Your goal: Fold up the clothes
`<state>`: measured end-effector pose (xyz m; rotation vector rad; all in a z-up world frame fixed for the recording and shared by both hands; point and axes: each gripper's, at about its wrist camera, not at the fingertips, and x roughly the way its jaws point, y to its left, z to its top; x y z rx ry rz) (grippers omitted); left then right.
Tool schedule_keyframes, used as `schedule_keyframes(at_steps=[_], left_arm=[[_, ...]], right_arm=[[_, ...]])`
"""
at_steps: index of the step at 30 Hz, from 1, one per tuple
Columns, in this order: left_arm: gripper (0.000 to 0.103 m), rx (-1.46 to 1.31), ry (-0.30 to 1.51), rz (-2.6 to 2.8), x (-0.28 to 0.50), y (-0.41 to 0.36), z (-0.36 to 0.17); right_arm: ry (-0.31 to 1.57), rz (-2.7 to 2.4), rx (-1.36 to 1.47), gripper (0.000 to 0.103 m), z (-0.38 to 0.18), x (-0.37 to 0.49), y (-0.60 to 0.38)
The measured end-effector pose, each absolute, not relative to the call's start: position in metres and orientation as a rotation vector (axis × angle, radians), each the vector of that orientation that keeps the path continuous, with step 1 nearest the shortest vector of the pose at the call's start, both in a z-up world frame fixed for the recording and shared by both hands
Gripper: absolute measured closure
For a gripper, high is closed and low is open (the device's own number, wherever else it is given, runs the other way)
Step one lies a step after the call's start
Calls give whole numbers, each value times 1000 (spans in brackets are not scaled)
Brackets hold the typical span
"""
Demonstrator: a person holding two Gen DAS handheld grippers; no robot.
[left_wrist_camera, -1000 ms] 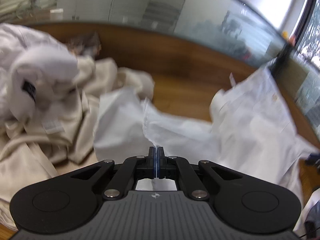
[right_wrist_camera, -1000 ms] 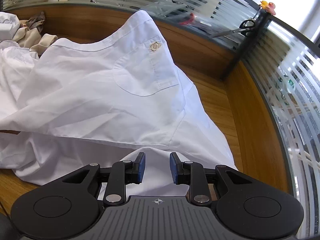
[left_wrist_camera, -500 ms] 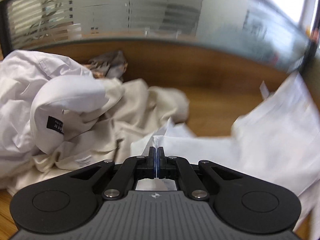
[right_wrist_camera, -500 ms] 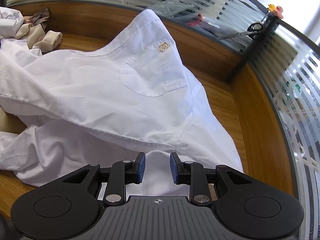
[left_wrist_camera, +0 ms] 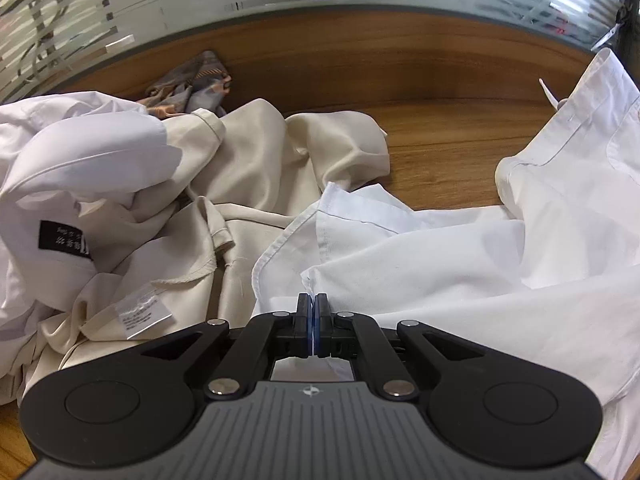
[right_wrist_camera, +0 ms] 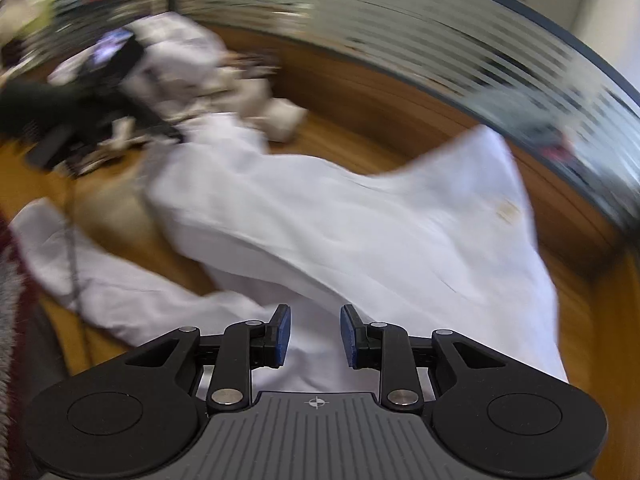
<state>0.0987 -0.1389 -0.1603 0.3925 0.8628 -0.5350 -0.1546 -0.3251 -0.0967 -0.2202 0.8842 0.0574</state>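
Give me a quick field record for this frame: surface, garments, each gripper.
surface: wooden table
spread garment: white shirt, partly laid out
heap: beige garment, another white shirt, patterned cloth behind
left gripper: shut on an edge of the white shirt
right gripper: jaws apart over the white shirt, nothing pinched
note: right wrist view is motion-blurred

Left claw pinching white shirt, beige garment beside
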Motion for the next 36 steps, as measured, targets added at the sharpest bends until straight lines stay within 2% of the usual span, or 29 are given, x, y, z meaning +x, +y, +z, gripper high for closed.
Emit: schedule_keyframes(at_steps=[10,22,25,28,29,30,36], left_arm=[[102,346,890,-532,107,-137,-159],[101,306,917,-521,116,-136,-162],[101,284,927,-519,121,-134,-162],[101,236,915,-528,123,-127,-157],[98,215,907,-537,123,-123,-152],[88,196,899,-545,123,-119,-147],[74,105,810,-566,111,-82,-105]], right_arm=[[829,363,-592,73,-121,-106,-258],[777,608,-1021,73,-154,-84,-226],[790,644,-1066,91,-158,-81,-225],[805,648,-1020,95,-150,-76,-229],[809,644,-990,95,-145,-74,-231],[808,634,-961,95,-138,-73,-233],[781,516,-824,95,-95,-64,-254]])
